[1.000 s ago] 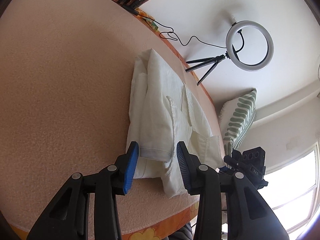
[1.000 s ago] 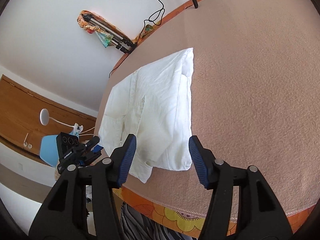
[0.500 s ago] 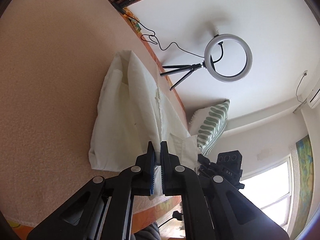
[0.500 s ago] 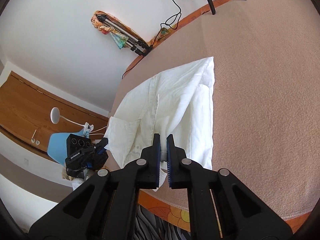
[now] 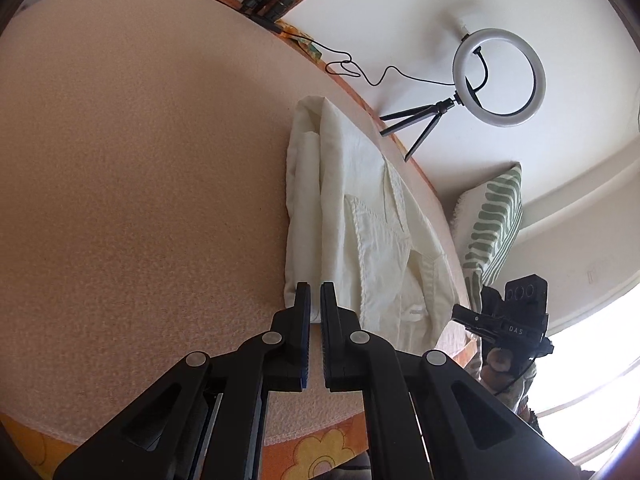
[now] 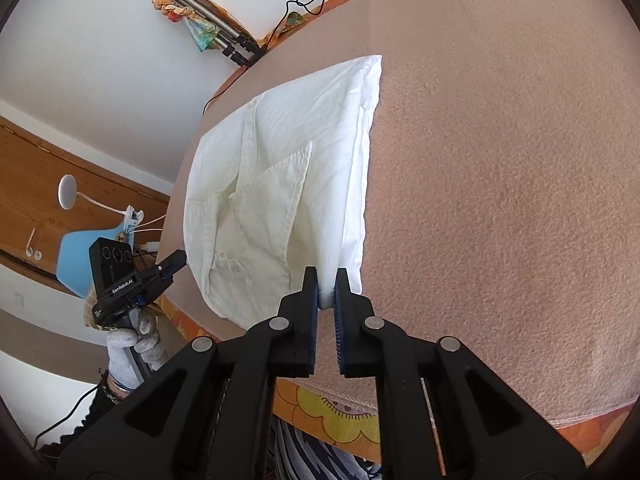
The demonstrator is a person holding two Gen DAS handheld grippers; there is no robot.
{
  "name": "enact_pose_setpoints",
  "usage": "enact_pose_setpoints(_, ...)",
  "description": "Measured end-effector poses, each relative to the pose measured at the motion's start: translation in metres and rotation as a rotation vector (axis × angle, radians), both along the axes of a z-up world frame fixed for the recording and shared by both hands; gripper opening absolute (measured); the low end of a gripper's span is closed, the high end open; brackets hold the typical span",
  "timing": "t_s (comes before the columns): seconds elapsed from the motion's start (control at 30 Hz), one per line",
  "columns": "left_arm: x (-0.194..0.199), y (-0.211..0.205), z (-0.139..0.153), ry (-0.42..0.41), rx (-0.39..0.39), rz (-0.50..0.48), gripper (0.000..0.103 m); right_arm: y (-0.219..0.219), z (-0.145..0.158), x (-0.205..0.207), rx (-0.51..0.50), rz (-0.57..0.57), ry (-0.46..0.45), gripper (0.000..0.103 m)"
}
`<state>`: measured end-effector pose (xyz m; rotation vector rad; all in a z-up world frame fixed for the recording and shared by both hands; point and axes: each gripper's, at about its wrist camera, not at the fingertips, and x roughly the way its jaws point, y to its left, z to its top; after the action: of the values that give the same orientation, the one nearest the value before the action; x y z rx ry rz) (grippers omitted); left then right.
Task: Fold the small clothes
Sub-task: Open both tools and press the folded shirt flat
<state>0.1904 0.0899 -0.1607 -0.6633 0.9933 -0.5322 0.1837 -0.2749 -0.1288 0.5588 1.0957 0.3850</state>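
A white shirt (image 5: 352, 220), partly folded lengthwise, lies on a pink-beige blanket (image 5: 140, 180). My left gripper (image 5: 315, 294) is at the shirt's near left corner, shut with a sliver of white cloth pinched between its blue pads. In the right wrist view the same shirt (image 6: 280, 168) shows its placket and a folded-over side. My right gripper (image 6: 327, 280) grips the near right corner of the hem. White cloth shows between its pads, and its jaws are opening very slightly.
A ring light on a small tripod (image 5: 499, 76) stands past the far edge, with a green-striped pillow (image 5: 492, 228) beside it. A folded tripod (image 6: 212, 32) lies at the back. A gloved hand (image 6: 132, 352) is at the left. An orange flowered sheet (image 6: 336, 412) lines the near edge.
Both grippers stood open at the shirt's near edge a second ago. Each has closed on a corner of the hem, and the hem rose a little, then settled.
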Motion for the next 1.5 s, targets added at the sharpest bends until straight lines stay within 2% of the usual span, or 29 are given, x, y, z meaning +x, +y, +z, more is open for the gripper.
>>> enact_pose_setpoints(0.07,0.002,0.002,0.015,-0.046,0.055,0.0,0.01,-0.005,0.02,-0.004,-0.038,0.012,-0.055,0.017)
enact_pose_setpoints(0.2,0.022,-0.009,0.043,-0.13,0.125,-0.027,0.012,-0.005,0.06,0.005,-0.121,0.035,-0.196,0.018)
enact_pose_setpoints(0.33,0.061,-0.037,0.061,-0.184,0.178,-0.049,0.012,0.015,0.08,0.038,-0.154,0.088,-0.262,0.018)
enact_pose_setpoints(0.4,0.08,-0.056,0.067,-0.208,0.236,-0.066,0.012,0.031,0.083,0.06,-0.197,0.123,-0.266,0.018)
enact_pose_setpoints(0.6,0.124,-0.084,0.059,-0.199,0.313,-0.086,0.012,0.078,0.073,0.121,-0.321,0.221,-0.264,0.018)
enact_pose_setpoints(0.73,0.144,-0.082,0.035,-0.141,0.335,-0.074,0.012,0.098,0.05,0.149,-0.338,0.259,-0.24,0.018)
enact_pose_setpoints(0.87,0.153,-0.068,0.007,-0.089,0.37,-0.029,0.012,0.115,0.024,0.161,-0.411,0.308,-0.206,0.018)
enact_pose_setpoints(1.0,0.154,-0.053,-0.009,-0.095,0.347,0.006,0.012,0.114,0.005,0.168,-0.406,0.308,-0.177,0.018)
enact_pose_setpoints(1.1,0.156,-0.051,-0.005,-0.087,0.388,0.006,0.012,0.11,0.002,0.173,-0.385,0.301,-0.159,0.017)
enact_pose_setpoints(1.27,0.14,-0.029,0.013,-0.099,0.32,0.033,0.012,0.102,0.025,0.162,-0.388,0.279,-0.169,0.019)
enact_pose_setpoints(1.37,0.12,-0.019,0.024,-0.1,0.259,0.022,0.012,0.083,0.044,0.145,-0.332,0.224,-0.188,0.021)
enact_pose_setpoints(1.43,0.105,-0.018,0.029,-0.107,0.244,0.008,0.019,0.069,0.054,0.129,-0.29,0.191,-0.201,0.022)
enact_pose_setpoints(1.47,0.097,-0.017,0.031,-0.104,0.247,0.002,0.029,0.063,0.058,0.12,-0.278,0.179,-0.208,0.022)
enact_pose_setpoints(1.5,0.09,-0.018,0.032,-0.093,0.241,-0.004,0.034,0.057,0.062,0.111,-0.263,0.168,-0.216,0.022)
